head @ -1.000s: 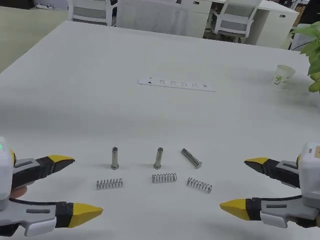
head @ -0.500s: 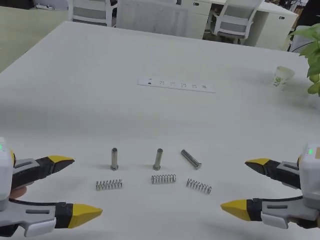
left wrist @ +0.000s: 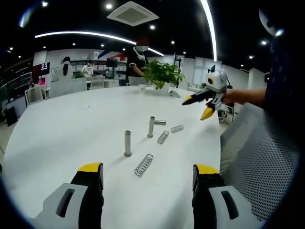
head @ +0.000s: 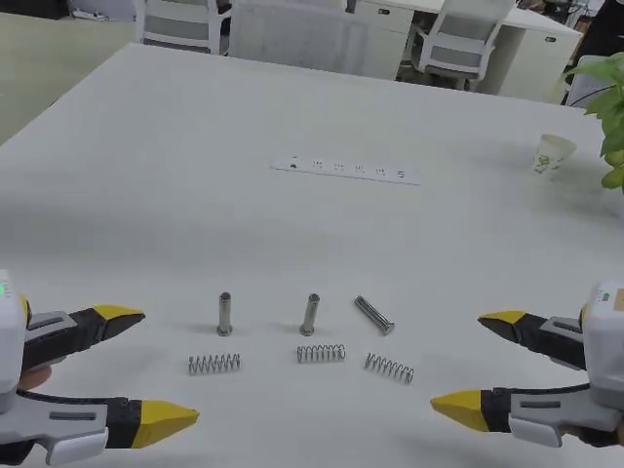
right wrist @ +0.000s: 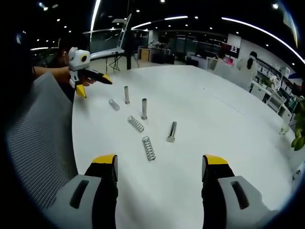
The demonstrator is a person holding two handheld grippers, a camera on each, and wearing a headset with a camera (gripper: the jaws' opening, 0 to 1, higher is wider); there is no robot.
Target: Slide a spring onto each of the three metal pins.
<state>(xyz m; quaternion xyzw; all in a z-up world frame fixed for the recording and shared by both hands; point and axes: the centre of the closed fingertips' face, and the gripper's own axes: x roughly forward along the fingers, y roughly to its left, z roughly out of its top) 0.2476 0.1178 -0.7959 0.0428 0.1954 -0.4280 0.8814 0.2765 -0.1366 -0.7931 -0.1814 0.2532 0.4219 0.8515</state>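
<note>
Springs (head: pixel 321 353) lie between left claw (head: pixel 171 364) and right claw (head: pixel 455 359), untouched.

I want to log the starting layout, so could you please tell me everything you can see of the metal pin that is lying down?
The lying pin is slim, shiny, silver metal: a plain cylinder with a wider flat head at its nearer, right-hand end. It rests on its side, diagonally, on the white table, rightmost in the row; the middle pin beside it stands upright. It carries no spring; the nearest spring lies just in front, apart from it. Only the table touches it.
</note>
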